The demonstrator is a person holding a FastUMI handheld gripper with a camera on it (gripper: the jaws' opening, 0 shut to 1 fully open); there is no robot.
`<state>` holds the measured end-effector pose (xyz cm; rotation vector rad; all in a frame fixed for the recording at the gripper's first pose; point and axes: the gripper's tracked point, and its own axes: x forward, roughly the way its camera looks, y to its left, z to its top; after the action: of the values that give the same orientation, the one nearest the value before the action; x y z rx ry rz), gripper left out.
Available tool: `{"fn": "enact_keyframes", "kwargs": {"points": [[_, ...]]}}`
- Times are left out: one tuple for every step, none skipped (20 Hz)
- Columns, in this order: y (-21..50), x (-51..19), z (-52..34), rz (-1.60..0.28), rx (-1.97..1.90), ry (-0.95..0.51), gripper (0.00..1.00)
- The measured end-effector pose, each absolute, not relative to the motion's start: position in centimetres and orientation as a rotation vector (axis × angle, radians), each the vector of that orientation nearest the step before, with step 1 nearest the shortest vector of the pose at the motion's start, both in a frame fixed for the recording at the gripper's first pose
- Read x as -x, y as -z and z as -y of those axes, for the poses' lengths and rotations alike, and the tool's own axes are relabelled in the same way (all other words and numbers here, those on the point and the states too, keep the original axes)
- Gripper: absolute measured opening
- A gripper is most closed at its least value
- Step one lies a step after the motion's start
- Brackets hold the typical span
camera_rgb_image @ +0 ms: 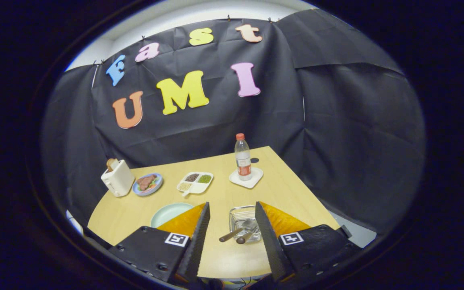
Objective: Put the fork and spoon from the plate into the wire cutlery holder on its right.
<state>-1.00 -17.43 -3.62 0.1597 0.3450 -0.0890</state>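
Gripper view: the tool [232, 235] hangs above the near side of the desk [220, 195], its fingers spread wide and holding nothing. Between them, nearer the right finger, stands the wire cutlery holder [243, 223]; two brown-handled utensils [237, 235], probably the fork and spoon, lie in it with handles poking over its front. Left of the holder, the pale green plate [169, 212] sits partly hidden behind the left finger. Further back stands a bottle [243, 158]
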Motion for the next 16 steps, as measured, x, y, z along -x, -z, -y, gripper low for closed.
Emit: {"fn": "enact_keyframes", "kwargs": {"points": [[3.0,1.5,17.0,-0.324,-0.161,0.091,0.69],[2.4,2.0,16.7,-0.308,-0.161,0.093,0.7],[2.0,2.6,16.3,-0.291,-0.158,0.094,0.72],[1.4,3.2,15.8,-0.274,-0.153,0.096,0.75],[1.0,3.8,15.2,-0.255,-0.146,0.094,0.77],[0.3,4.4,14.7,-0.234,-0.14,0.09,0.8],[-0.1,4.9,14.0,-0.213,-0.135,0.086,0.8],[-0.6,5.4,13.3,-0.194,-0.125,0.084,0.81],[-0.8,5.9,12.6,-0.176,-0.112,0.082,0.82],[-1.0,6.3,12.0,-0.155,-0.092,0.083,0.87],[-1.3,6.8,11.1,-0.135,-0.073,0.081,0.89],[-1.6,7.1,10.2,-0.115,-0.053,0.074,0.91],[-1.7,7.4,8.9,-0.097,-0.036,0.051,0.93],[-1.8,7.8,7.9,-0.081,-0.027,0.034,0.95],[-1.8,7.9,7.1,-0.067,-0.024,0.024,0.97],[-1.8,8.0,6.3,-0.055,-0.024,0.015,0.97]]}}
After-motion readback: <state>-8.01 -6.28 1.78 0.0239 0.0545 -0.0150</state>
